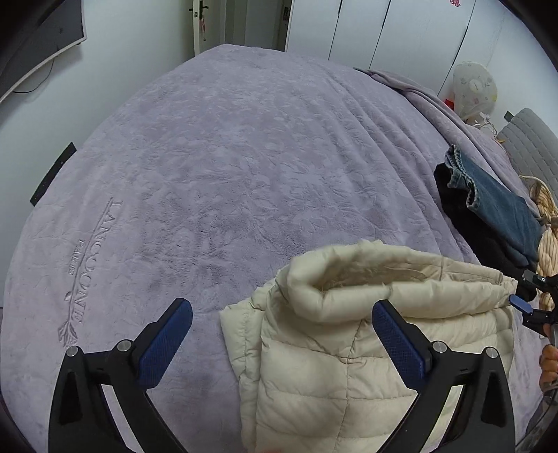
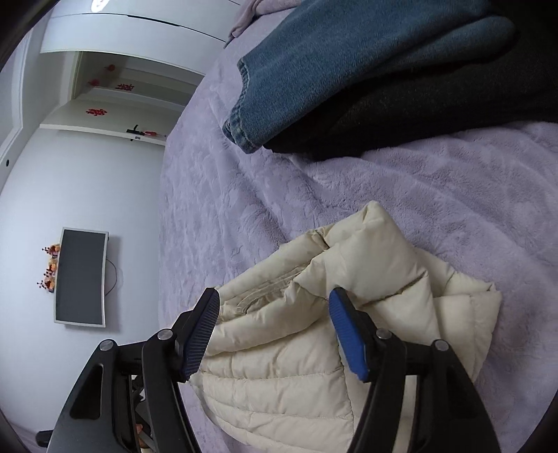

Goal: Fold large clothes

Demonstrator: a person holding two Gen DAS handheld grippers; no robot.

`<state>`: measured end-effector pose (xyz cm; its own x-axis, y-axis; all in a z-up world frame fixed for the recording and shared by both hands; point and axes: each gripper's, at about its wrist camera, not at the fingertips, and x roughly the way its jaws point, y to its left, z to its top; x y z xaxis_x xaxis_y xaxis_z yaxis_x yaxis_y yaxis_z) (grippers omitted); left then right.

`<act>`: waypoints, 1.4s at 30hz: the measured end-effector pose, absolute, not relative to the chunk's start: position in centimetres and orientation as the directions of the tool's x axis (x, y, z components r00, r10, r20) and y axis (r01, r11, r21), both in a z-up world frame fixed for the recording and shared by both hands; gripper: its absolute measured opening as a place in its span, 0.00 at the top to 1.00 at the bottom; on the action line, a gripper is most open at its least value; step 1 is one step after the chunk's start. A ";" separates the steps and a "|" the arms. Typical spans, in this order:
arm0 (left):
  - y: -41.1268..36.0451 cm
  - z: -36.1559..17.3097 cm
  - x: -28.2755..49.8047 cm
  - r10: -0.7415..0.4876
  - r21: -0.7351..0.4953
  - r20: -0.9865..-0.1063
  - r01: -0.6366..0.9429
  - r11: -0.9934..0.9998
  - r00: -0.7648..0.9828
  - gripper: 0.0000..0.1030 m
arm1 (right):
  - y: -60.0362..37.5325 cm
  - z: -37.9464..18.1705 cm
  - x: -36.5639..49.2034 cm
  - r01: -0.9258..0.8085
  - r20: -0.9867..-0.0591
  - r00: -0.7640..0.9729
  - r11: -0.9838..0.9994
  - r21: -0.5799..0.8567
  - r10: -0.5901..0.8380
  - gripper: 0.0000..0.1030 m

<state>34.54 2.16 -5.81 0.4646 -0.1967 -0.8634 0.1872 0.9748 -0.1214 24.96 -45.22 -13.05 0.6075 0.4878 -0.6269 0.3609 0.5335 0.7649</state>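
A cream quilted down jacket (image 1: 334, 348) lies partly folded on the lilac bed blanket (image 1: 209, 156), its collar rolled toward the far side. My left gripper (image 1: 282, 306) is open above the jacket's left part, holding nothing. In the right wrist view the jacket (image 2: 307, 348) lies under my right gripper (image 2: 275, 296), which is open with its jaws on either side of the collar fold, not closed on it. The right gripper's fingertips (image 1: 521, 303) also show at the jacket's right edge in the left wrist view.
Folded blue jeans (image 1: 495, 198) lie on a black garment (image 1: 464, 216) at the bed's right side, close to the jacket; they also show in the right wrist view (image 2: 331, 59). A striped cloth (image 1: 547, 226) lies beyond. White wardrobes (image 1: 383, 31) and a wall monitor (image 2: 82, 275) surround the bed.
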 end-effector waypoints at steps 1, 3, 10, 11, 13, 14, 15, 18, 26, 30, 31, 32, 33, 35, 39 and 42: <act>2.3 -5.6 34.3 -0.191 -0.114 -0.859 0.185 0.976 0.475 0.00 | -45.3 -12.6 24.7 0.360 -0.634 0.609 0.545 0.757 0.478 0.33; 2.3 -5.4 33.9 -0.199 -0.115 -0.855 0.199 0.973 0.479 0.00 | -45.4 -12.0 24.0 0.355 -0.638 0.613 0.559 0.749 0.466 0.33; 1.5 -7.7 32.8 -0.168 -0.079 -0.885 0.215 0.973 0.434 0.00 | -45.3 -12.0 20.6 0.363 -0.643 0.610 0.558 0.746 0.463 0.37; 1.2 -7.9 32.9 -0.170 -0.081 -0.885 0.216 0.973 0.433 0.00 | -45.0 -12.1 20.5 0.360 -0.655 0.601 0.577 0.733 0.457 0.37; 0.3 -8.5 33.5 -0.169 -0.080 -0.881 0.213 0.974 0.441 0.00 | -44.6 -12.5 20.8 0.364 -0.685 0.583 0.612 0.702 0.438 0.37; -0.1 -9.1 34.0 -0.157 -0.072 -0.884 0.204 0.976 0.440 0.00 | -44.6 -13.0 21.0 0.370 -0.686 0.581 0.609 0.701 0.437 0.37; -0.5 -9.9 34.5 -0.140 -0.061 -0.890 0.192 0.980 0.434 0.00 | -44.6 -13.7 21.3 0.379 -0.688 0.579 0.602 0.702 0.438 0.37; -0.6 -13.1 36.0 -0.068 -0.021 -0.919 0.123 0.992 0.389 0.00 | -44.9 -16.1 22.1 0.429 -0.720 0.550 0.597 0.678 0.423 0.38; 1.6 -15.0 36.9 -0.047 -0.027 -0.933 0.060 0.998 0.356 0.00 | -46.8 -17.4 20.9 0.491 -0.752 0.554 0.590 0.641 0.357 0.40; 3.9 -13.0 35.7 -0.089 -0.062 -0.928 0.084 0.994 0.361 0.00 | -47.6 -15.7 18.2 0.495 -0.749 0.572 0.588 0.640 0.333 0.35; 4.6 -12.7 35.2 -0.114 -0.087 -0.930 0.094 0.992 0.349 0.00 | -47.6 -15.3 17.3 0.490 -0.749 0.576 0.595 0.637 0.328 0.26; 5.4 -12.5 34.7 -0.140 -0.114 -0.933 0.096 0.989 0.332 0.00 | -47.5 -14.8 16.3 0.486 -0.746 0.581 0.597 0.638 0.324 0.21; 6.1 -12.4 34.3 -0.169 -0.146 -0.934 0.094 0.985 0.315 0.00 | -47.4 -14.5 15.2 0.483 -0.741 0.588 0.593 0.644 0.326 0.20; 7.7 -12.6 33.2 -0.226 -0.214 -0.933 0.074 0.974 0.282 0.00 | -47.1 -14.4 13.0 0.488 -0.732 0.591 0.572 0.660 0.340 0.20; 9.8 -13.9 31.2 -0.279 -0.278 -0.933 0.034 0.960 0.228 0.00 | -45.9 -14.9 8.7 0.516 -0.716 0.593 0.508 0.690 0.369 0.20; 10.4 -14.9 29.7 -0.319 -0.318 -0.929 0.034 0.947 0.188 0.00 | -44.6 -15.5 5.9 0.531 -0.710 0.586 0.476 0.701 0.391 0.20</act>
<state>29.74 10.36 -14.92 0.1882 -0.3186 -0.9290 0.0335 0.9474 -0.3182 5.88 -44.65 -15.46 0.5857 0.3912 -0.7098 0.5310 0.4764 0.7007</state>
